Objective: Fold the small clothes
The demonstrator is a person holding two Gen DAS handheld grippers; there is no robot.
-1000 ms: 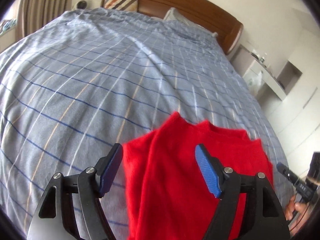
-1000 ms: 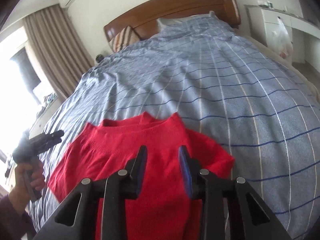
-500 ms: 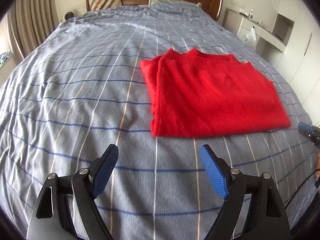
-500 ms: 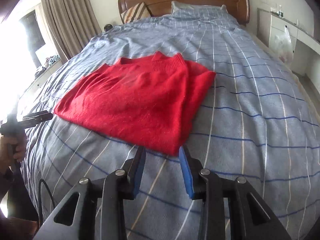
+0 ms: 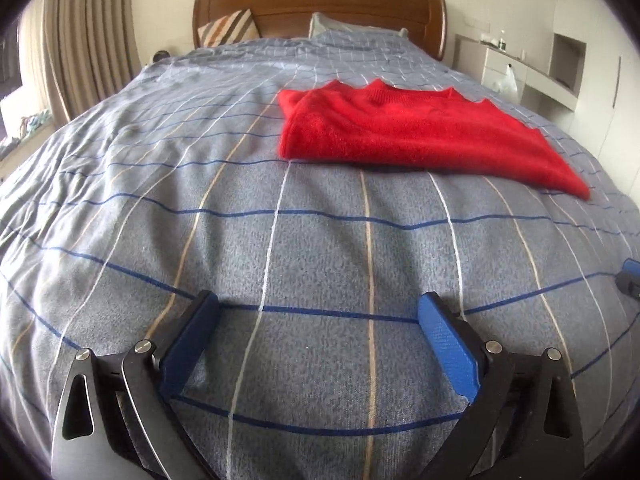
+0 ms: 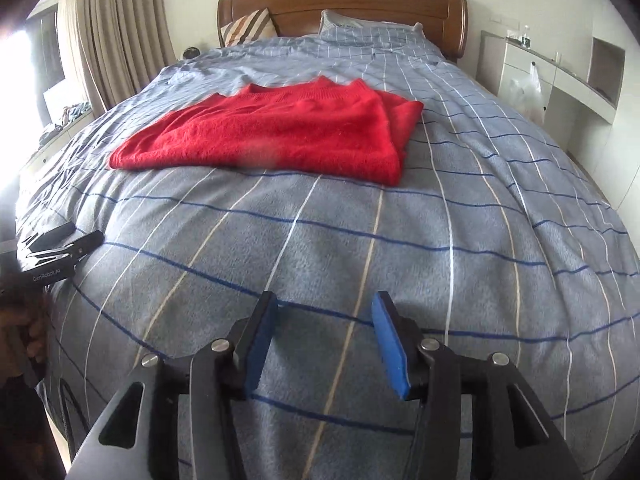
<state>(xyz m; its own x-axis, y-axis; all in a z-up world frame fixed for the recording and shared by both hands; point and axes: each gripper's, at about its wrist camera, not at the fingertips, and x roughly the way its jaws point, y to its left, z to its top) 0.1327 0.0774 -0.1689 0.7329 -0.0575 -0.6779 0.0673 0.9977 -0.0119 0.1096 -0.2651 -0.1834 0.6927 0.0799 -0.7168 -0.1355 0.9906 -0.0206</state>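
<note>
A red knitted sweater (image 5: 404, 132) lies folded flat on the blue checked bedspread (image 5: 280, 248), its collar towards the headboard. It also shows in the right wrist view (image 6: 280, 136). My left gripper (image 5: 320, 336) is open and empty, low over the bedspread near the foot of the bed, well short of the sweater. My right gripper (image 6: 324, 340) is open and empty, also near the foot, apart from the sweater. The left gripper shows at the left edge of the right wrist view (image 6: 60, 244).
A wooden headboard (image 6: 340, 4) with a striped cushion (image 6: 248, 28) and a pillow (image 6: 360, 24) stands at the far end. Curtains (image 6: 116, 36) hang at the left. White shelves (image 6: 560, 80) with a plastic bag stand at the right.
Both grippers have pulled back from the sweater towards the foot of the bed. The right gripper's jaws have opened wider. The sweater stays folded on the bed.
</note>
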